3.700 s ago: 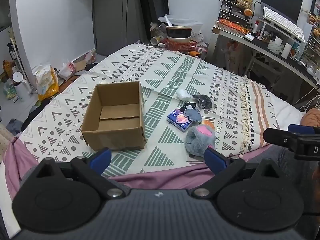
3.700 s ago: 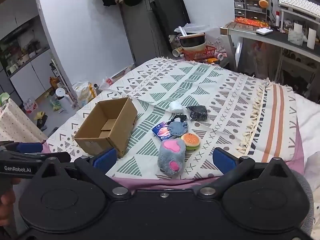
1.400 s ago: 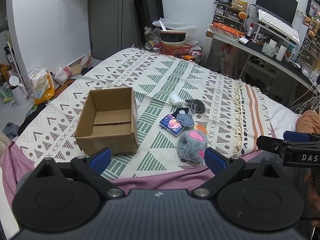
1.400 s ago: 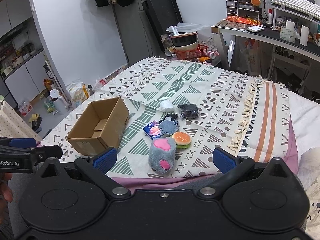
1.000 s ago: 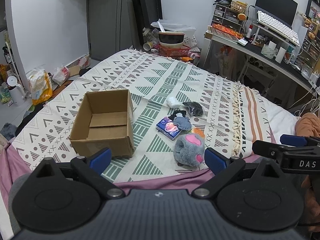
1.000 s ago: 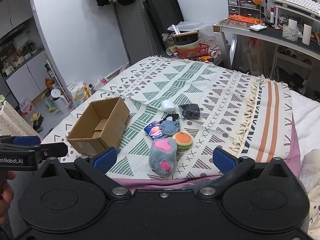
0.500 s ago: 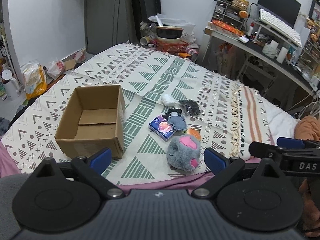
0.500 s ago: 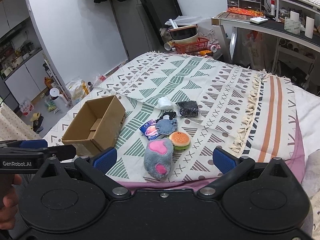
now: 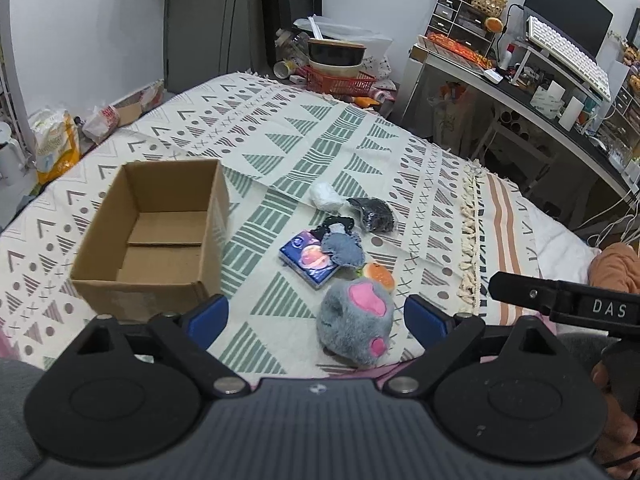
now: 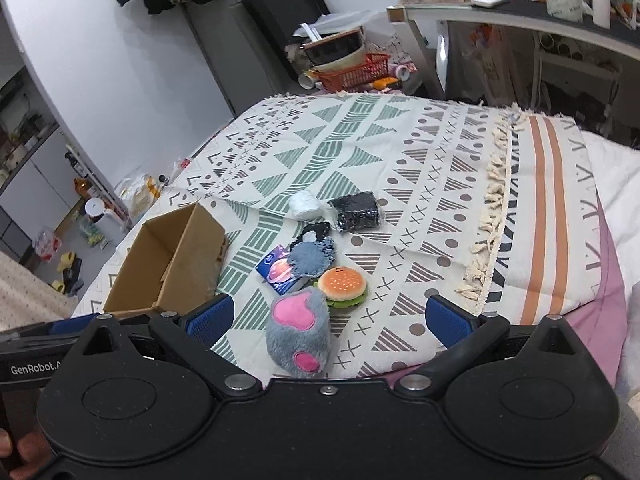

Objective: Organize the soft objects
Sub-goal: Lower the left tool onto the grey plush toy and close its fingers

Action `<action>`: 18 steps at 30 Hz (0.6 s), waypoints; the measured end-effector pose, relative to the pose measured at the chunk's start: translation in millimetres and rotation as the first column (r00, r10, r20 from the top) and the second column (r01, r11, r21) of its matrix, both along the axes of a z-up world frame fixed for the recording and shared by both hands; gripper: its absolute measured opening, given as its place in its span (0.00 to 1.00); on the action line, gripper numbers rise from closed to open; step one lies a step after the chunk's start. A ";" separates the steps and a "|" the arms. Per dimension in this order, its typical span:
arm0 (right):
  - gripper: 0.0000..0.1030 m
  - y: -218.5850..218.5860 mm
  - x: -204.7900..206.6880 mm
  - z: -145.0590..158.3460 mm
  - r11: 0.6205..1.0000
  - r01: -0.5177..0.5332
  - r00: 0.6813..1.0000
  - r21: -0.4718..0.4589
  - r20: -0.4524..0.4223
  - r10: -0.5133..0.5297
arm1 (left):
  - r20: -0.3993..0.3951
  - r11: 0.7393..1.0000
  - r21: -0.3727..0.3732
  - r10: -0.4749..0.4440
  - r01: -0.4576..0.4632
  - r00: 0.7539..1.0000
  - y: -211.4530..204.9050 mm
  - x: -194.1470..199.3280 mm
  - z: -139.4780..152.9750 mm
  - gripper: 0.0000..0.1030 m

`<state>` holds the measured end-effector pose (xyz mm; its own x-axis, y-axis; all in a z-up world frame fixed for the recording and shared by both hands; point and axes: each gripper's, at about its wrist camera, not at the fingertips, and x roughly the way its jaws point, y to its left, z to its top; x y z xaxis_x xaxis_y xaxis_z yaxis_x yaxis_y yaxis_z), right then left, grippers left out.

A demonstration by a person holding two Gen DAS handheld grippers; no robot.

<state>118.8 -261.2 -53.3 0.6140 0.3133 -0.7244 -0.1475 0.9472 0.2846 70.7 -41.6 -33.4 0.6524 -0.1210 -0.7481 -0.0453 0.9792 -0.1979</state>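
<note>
An empty cardboard box (image 9: pixel 156 236) (image 10: pixel 172 264) stands open on the patterned bedspread. To its right lies a cluster of soft items: a grey plush paw with pink pads (image 9: pixel 356 326) (image 10: pixel 300 332), a burger toy (image 9: pixel 378 276) (image 10: pixel 343 285), a blue-grey cloth (image 9: pixel 342 249) (image 10: pixel 310 259), a blue packet (image 9: pixel 308 264) (image 10: pixel 276 270), a black bundle (image 9: pixel 372 214) (image 10: pixel 356 211) and a white bundle (image 9: pixel 326 196) (image 10: pixel 303 204). My left gripper (image 9: pixel 316 316) is open just short of the paw. My right gripper (image 10: pixel 328 316) is open too, with the paw between its blue pads, not touching.
The bedspread (image 9: pixel 304 136) ends in a tassel fringe (image 9: pixel 468 232) to the right. A cluttered desk (image 9: pixel 520 92) stands at the back right. A red basket with bowls (image 9: pixel 340 76) sits beyond the bed. Bags (image 9: pixel 54 144) lie on the floor at left.
Both grippers have moved forward and lower toward the bed, so the paw and the box loom larger. Both stayed open. Nothing on the bed has moved.
</note>
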 end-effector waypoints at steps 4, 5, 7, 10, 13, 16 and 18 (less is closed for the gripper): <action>0.99 -4.7 9.8 -9.0 1.000 0.018 0.999 0.023 -0.029 -0.018 | -0.004 1.000 -0.026 0.001 -0.001 1.000 -5.9 11.5 -6.6 0.79; 0.98 -5.4 11.7 -11.2 0.999 0.022 0.999 0.024 -0.036 -0.021 | -0.006 0.999 -0.035 -0.003 0.003 1.000 -7.6 14.1 -8.2 0.71; 0.86 -7.2 15.8 -17.0 0.999 0.033 0.998 0.030 -0.059 -0.032 | -0.018 0.998 -0.058 -0.010 0.009 1.000 -10.7 20.2 -13.1 0.59; 0.72 -11.5 21.6 -27.0 0.997 0.046 0.993 0.058 -0.109 -0.040 | -0.046 0.995 -0.101 -0.027 0.022 0.999 -18.3 30.1 -23.5 0.45; 0.71 -12.0 24.3 -32.3 0.997 0.047 0.991 0.066 -0.126 -0.038 | -0.072 0.993 -0.110 -0.049 0.041 0.996 -27.4 39.0 -35.1 0.41; 0.70 -13.2 27.1 -36.5 0.996 0.048 0.989 0.078 -0.140 -0.037 | -0.100 0.991 -0.127 -0.064 0.051 0.993 -33.7 46.1 -46.9 0.33; 0.64 -14.3 29.7 -39.9 0.995 0.052 0.987 0.087 -0.154 -0.038 | -0.118 0.989 -0.138 -0.070 0.053 0.990 -36.5 51.3 -53.5 0.28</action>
